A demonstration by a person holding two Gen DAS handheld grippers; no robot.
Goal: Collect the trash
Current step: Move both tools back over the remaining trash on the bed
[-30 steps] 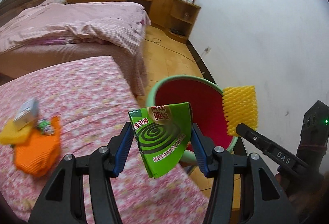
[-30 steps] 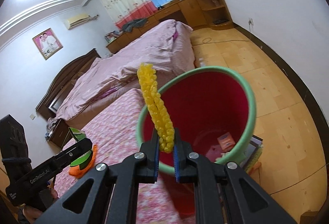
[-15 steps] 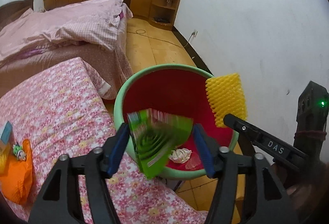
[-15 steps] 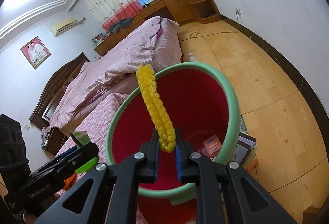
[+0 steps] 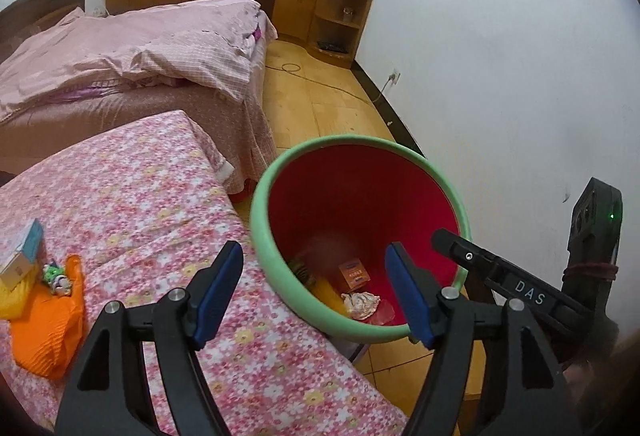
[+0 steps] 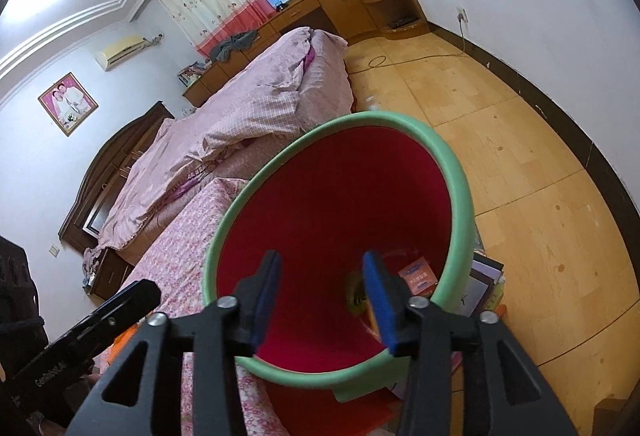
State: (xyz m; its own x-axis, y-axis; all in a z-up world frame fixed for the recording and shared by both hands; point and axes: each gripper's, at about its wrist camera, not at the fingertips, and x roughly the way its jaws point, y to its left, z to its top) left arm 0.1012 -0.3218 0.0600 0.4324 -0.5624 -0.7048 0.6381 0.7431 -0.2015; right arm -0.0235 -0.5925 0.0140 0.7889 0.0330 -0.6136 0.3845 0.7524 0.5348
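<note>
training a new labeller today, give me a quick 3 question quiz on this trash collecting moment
1. True or false: the left gripper jaws are open and hold nothing.
2. Multiple choice: the red bin has a rim of which colour? A) blue B) green C) black
3. Fill in: on the floral bedspread, the crumpled bag at the left of the left wrist view is ____.

Key: 1 true. 2 B. 3 orange. The right gripper is also open, over the bin, with an orange packet lying at the bottom.

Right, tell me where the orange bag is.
In the left wrist view, the orange bag lies at the far left on the floral bedspread, beside a small white box, well left of the bin.
</note>
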